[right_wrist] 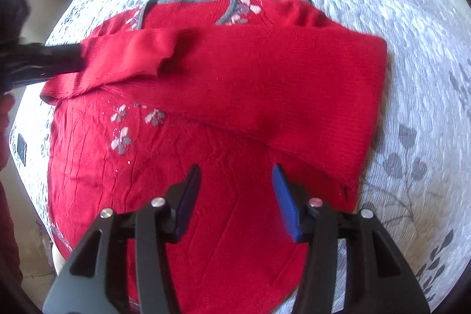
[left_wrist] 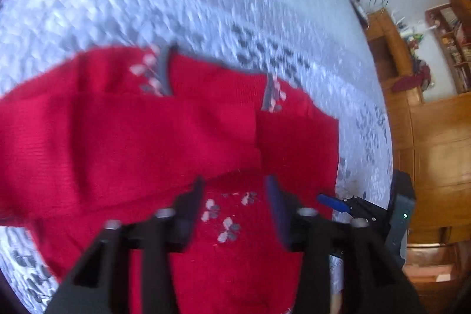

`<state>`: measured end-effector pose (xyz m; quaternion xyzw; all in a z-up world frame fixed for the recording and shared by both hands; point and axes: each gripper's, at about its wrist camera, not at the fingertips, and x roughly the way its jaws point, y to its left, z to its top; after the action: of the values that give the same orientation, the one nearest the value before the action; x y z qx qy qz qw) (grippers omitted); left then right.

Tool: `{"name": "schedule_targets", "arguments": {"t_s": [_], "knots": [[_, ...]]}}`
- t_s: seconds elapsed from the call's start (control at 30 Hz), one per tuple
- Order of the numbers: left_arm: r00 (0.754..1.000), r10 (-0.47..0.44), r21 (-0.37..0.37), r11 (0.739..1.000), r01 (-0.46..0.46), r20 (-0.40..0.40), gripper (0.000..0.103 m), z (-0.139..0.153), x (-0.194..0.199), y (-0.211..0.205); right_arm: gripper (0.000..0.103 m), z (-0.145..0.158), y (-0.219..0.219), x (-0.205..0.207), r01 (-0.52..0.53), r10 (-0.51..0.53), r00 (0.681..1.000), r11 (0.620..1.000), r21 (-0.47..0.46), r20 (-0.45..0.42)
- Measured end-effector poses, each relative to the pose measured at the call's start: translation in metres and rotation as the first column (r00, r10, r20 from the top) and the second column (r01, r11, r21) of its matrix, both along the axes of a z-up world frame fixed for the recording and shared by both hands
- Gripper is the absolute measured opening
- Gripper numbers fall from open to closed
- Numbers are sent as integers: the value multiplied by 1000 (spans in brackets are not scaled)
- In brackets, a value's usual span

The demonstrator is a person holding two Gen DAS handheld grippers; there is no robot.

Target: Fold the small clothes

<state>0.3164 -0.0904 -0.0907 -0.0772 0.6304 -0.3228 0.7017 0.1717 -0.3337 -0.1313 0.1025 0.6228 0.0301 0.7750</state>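
A red sweater (right_wrist: 235, 114) is lying spread on a quilted white bedspread (right_wrist: 412, 19), its grey-trimmed collar (right_wrist: 188, 0) pointing away from both cameras and its hem running out of view beneath them. Both sleeves are lying folded across the chest: one long sleeve (right_wrist: 265, 72) is stretching sideways from the right shoulder, and a shorter cuff end (right_wrist: 123, 61) is overlapping it from the left.

The right gripper (right_wrist: 235, 196) is hanging over the lower body of the sweater with its jaws spread wide and nothing between them. The left gripper (left_wrist: 235, 205) is likewise hanging above the lower front, jaws apart and empty, near the small flower pattern (left_wrist: 226, 219); that view is blurred, so contact with the cloth cannot be judged. In the right wrist view, the dark fingers of the left tool are appearing at the left edge, beside the cuff end.

With sleeves crossed, the remaining fold is probably hem to collar. The sweater's long axis is running straight ahead from both grippers, so each would be reaching down and back toward the hem corner on its own side. A shelf unit (left_wrist: 453, 43) is standing beyond the bed.
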Motion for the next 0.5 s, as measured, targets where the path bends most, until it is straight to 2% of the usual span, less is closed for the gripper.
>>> {"name": "schedule_targets", "arguments": {"t_s": [0.07, 0.17, 0.23, 0.3, 0.37, 0.5], "knots": [[995, 24, -26, 999, -21, 98, 68, 23, -4, 26, 54, 6, 7, 7, -14, 14, 1000, 1000, 2, 20], [981, 80, 10, 997, -83, 176, 71, 35, 3, 62, 55, 11, 20, 26, -33, 30, 999, 998, 62, 38], [976, 131, 50, 989, -141, 176, 71, 29, 13, 84, 55, 10, 30, 41, -32, 29, 999, 994, 105, 31], [973, 182, 78, 978, -194, 140, 71, 16, 22, 103, 52, 7, 38, 61, -29, 28, 1000, 992, 126, 9], [969, 217, 102, 968, -229, 121, 70, 4, 27, 115, 50, 3, 46, 79, -17, 19, 1000, 993, 120, -12], [966, 214, 202, 949, -240, 144, 70, -19, 30, 118, 47, -7, 51, 105, -2, 8, 998, 996, 90, -66]]}}
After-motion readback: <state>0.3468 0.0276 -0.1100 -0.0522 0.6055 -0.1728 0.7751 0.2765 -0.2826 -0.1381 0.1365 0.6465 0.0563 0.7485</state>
